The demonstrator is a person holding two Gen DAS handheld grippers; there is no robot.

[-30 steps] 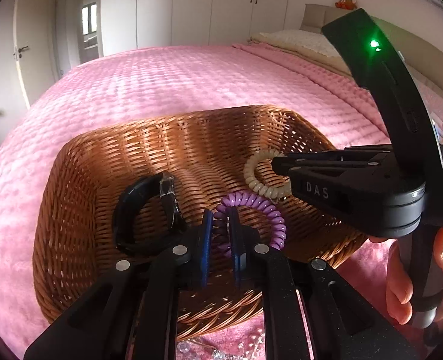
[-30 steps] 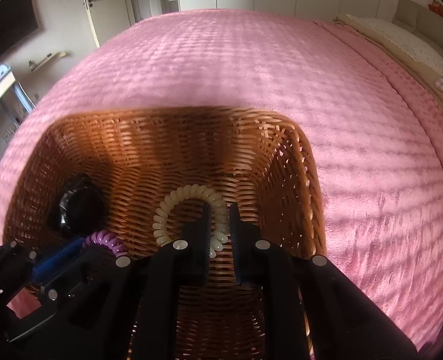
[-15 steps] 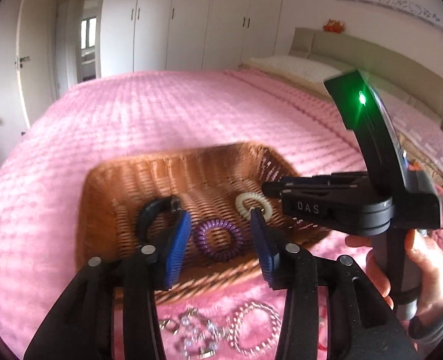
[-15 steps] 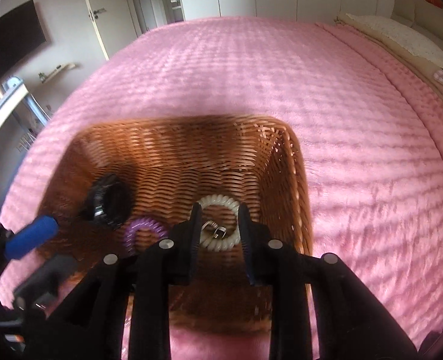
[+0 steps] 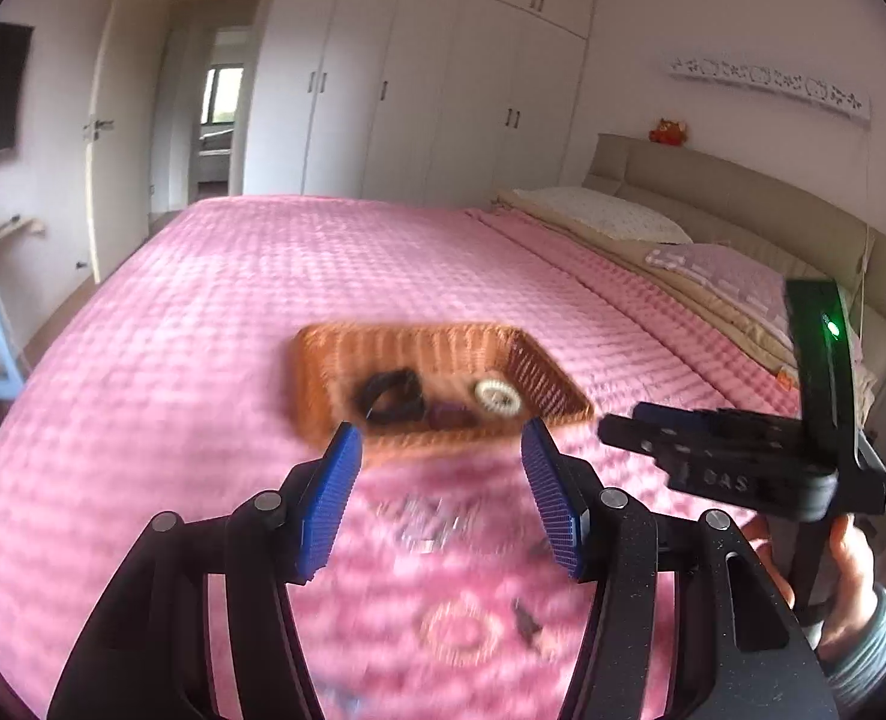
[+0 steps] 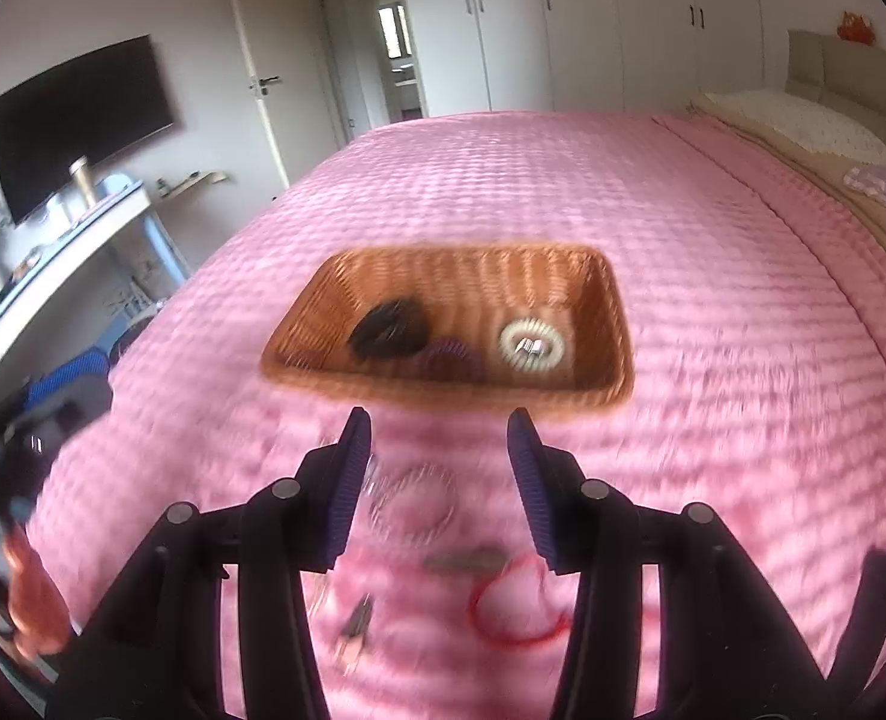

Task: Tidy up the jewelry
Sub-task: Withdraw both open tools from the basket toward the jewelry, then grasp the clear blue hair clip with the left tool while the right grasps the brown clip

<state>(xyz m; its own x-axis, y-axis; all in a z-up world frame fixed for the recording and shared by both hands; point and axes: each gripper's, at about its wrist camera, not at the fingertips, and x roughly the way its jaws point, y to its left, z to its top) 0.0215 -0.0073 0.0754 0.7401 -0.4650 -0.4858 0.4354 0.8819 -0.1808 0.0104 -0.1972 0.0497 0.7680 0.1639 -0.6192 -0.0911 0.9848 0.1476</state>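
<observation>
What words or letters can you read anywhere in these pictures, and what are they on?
"DAS": pale, blurred letters on the side of the right tool, seen from the left wrist camera.
White wall ornament above the headboard: too small to tell if it holds letters.
Nothing else readable in either view.

We see a big pink blanket (image 6: 563, 192) on the bed. A black TV (image 6: 77, 126) hangs on the wall. White closets (image 5: 443, 96) stand behind, with pillows (image 5: 605, 216) near them.
</observation>
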